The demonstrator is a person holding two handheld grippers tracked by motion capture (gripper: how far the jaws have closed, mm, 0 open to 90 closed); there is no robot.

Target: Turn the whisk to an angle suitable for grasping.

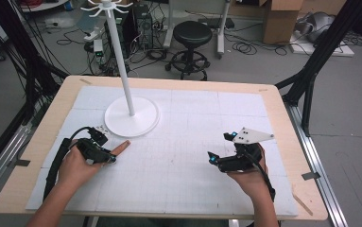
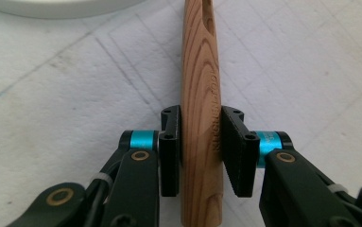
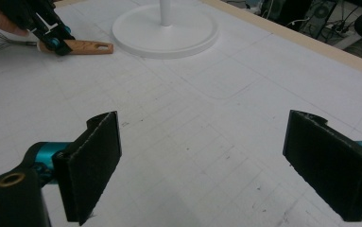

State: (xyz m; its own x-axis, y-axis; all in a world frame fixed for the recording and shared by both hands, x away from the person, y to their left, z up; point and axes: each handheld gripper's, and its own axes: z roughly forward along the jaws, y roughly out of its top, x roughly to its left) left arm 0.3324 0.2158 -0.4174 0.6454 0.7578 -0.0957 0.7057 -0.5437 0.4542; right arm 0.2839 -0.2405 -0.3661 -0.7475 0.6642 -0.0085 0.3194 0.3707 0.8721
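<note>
Left hand-held gripper (image 2: 200,142) clamps wooden whisk handle (image 2: 198,94) just beside white stand base (image 1: 131,117); right hand-held gripper (image 3: 202,165) wide, bare counter (image 1: 178,161) between.

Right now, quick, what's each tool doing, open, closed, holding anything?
Left tool: closed on the wooden whisk handle, which lies on the table mat.
Right tool: open, holding nothing.

Engraved along the wooden handle (image 2: 200,118), between the two black pads (image 2: 169,151) of the left gripper (image 2: 200,151): "KITCHEN TOOL", faint, last letters only partly legible.
</note>
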